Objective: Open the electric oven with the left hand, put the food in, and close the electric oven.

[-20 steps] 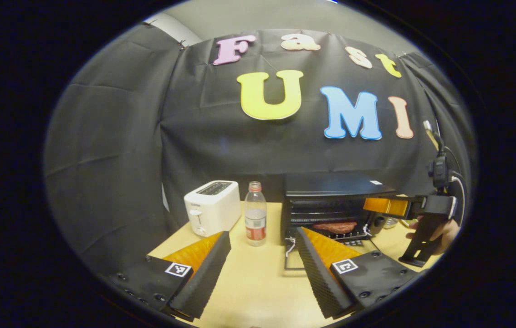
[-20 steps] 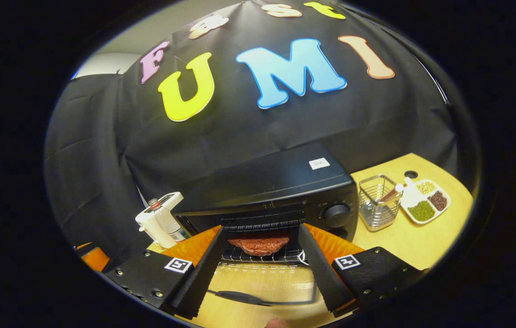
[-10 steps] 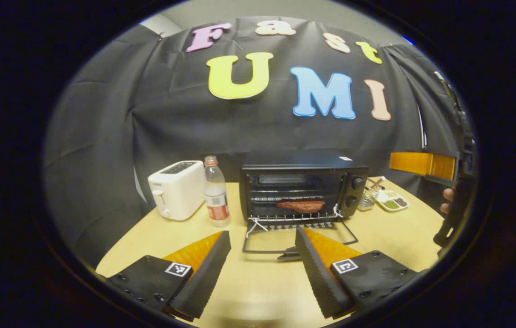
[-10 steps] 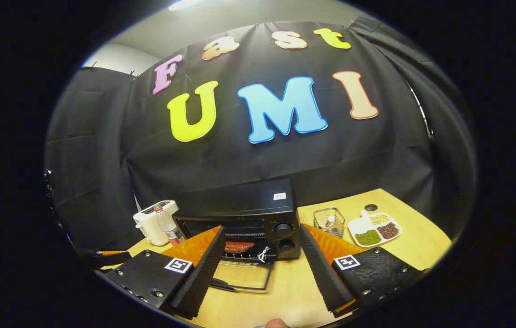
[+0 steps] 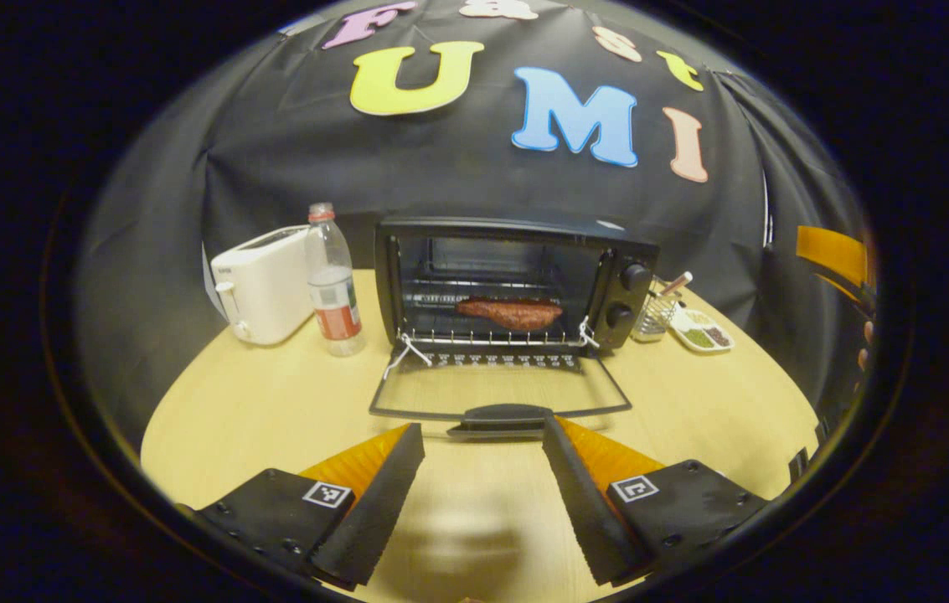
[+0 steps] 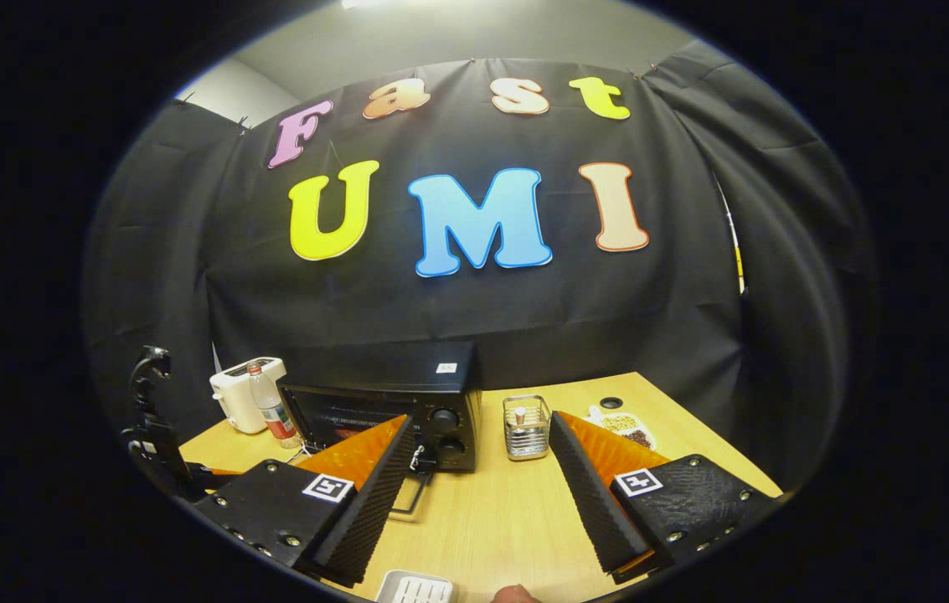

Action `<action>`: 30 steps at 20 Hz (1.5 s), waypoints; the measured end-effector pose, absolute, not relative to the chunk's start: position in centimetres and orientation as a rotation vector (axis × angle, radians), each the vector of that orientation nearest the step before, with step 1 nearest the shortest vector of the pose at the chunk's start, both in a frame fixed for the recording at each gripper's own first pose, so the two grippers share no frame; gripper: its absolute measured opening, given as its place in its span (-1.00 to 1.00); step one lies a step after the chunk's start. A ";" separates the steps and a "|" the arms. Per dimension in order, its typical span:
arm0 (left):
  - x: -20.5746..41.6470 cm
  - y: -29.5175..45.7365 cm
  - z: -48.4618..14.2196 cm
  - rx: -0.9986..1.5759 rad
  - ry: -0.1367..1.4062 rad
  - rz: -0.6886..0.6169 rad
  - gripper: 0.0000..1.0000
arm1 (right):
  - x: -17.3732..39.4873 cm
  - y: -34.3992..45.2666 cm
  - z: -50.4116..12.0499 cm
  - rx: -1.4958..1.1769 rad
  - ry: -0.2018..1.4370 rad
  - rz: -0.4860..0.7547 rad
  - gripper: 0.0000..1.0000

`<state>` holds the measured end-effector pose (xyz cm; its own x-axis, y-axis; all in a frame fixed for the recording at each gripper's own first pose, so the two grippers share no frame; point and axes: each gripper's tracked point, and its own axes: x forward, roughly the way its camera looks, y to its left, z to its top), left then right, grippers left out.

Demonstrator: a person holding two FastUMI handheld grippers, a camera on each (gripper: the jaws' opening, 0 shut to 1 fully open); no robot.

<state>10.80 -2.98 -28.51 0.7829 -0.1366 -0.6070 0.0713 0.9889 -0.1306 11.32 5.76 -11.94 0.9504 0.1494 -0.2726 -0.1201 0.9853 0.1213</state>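
Just past the tips of the left hand-held gripper (image 5: 482, 494) lies the handle (image 5: 497, 416) of the oven door (image 5: 497, 394). The door is folded down flat on the worktop (image 5: 256, 402), and its handle runs left to right, straight across the gap between the two fingers. The oven (image 5: 516, 280) stands farther back with its mouth open, and the food (image 5: 510, 312) sits on the wire rack inside. So the food is in, and I think closing the door is what is left.

The left hand-held gripper is spread wide and holds nothing. It is the nearer one to the handle. The right hand-held gripper (image 6: 478, 502) is also spread wide and empty, and it hangs off to the right of the oven.

A bottle (image 5: 332, 280) and a toaster (image 5: 260, 285) stand left of the oven. A wire basket (image 6: 526, 427) and a snack dish (image 5: 700, 331) stand to its right. Nothing lies between the left hand-held gripper and the handle.
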 end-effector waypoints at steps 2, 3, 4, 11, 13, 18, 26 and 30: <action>10.9 -3.1 -30.1 -0.095 0.715 -0.121 0.89 | 10.8 4.8 -12.2 0.094 0.296 0.114 0.95; 11.0 -3.3 -30.9 -0.091 0.737 -0.128 0.94 | 10.6 4.4 -12.4 0.088 0.303 0.102 0.95; 11.0 -3.5 -31.6 -0.087 0.756 -0.134 1.00 | 10.4 4.0 -12.5 0.083 0.309 0.091 0.95; 12.3 -5.3 -35.7 -0.080 0.874 -0.166 1.00 | 9.1 2.1 -12.9 0.056 0.333 0.034 0.95; 12.6 -5.6 -36.8 -0.083 0.894 -0.168 0.94 | 8.8 2.0 -12.7 0.056 0.336 0.031 0.95; 13.3 -5.5 -37.5 -0.063 0.895 -0.163 0.97 | 8.4 1.6 -12.3 0.042 0.327 0.026 0.95; 14.2 -5.0 -37.3 -0.037 0.837 -0.127 0.95 | 7.8 2.3 -12.4 0.035 0.333 0.054 0.95; 14.2 -4.6 -34.8 -0.018 0.759 -0.131 0.94 | 7.8 3.0 -12.4 0.054 0.336 0.076 0.95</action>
<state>14.24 -4.62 -34.80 0.7178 -0.1252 -0.6849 0.1122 0.9916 -0.0636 7.75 2.99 -12.43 0.9412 0.0834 -0.3275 -0.0653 0.9957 0.0659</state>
